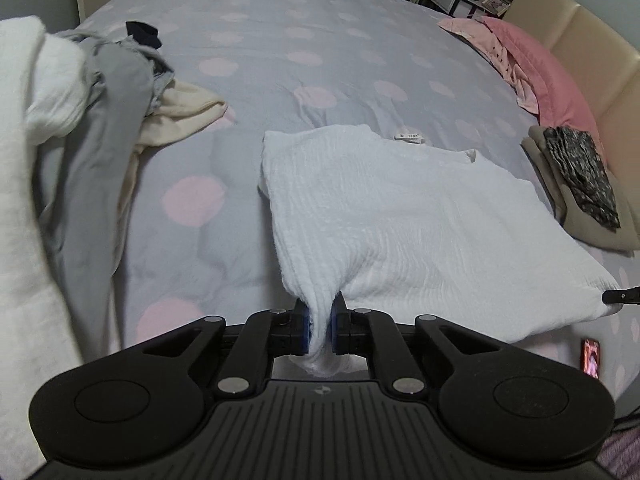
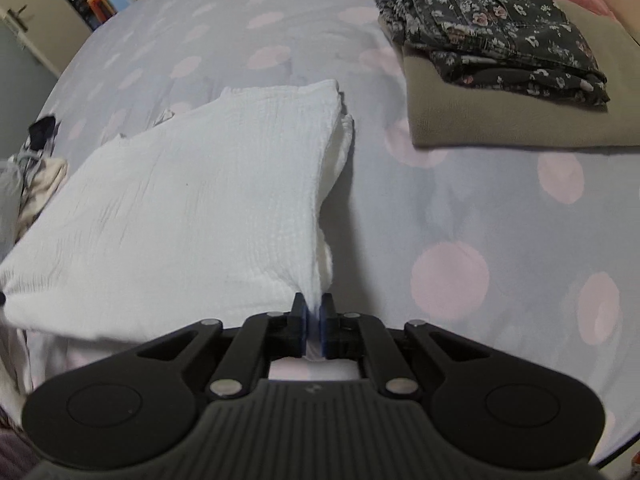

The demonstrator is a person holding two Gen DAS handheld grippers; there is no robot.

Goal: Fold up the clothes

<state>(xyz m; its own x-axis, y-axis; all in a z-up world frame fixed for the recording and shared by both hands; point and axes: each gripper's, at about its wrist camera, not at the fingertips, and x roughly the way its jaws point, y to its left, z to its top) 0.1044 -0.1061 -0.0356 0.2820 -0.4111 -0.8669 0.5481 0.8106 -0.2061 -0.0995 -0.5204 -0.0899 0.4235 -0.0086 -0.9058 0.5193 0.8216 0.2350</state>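
Observation:
A white crinkled garment (image 1: 400, 208) lies partly folded on the spotted grey bedspread (image 1: 280, 40). My left gripper (image 1: 320, 324) is shut on its near left corner, with the cloth bunched between the blue pads and lifted off the bed. In the right wrist view the same white garment (image 2: 192, 208) stretches away to the left, and my right gripper (image 2: 314, 320) is shut on its near right corner, with a thin pinch of fabric between the pads. The right gripper's tip (image 1: 622, 295) shows at the left wrist view's right edge.
A heap of unfolded clothes (image 1: 100, 120), white, grey and cream, lies at the left. A folded floral garment (image 2: 496, 28) rests on a folded khaki one (image 2: 500, 120) at the right. Pink pillows (image 1: 532, 68) lean against a beige headboard (image 1: 592, 40). A phone (image 1: 591, 360) lies near the bed's edge.

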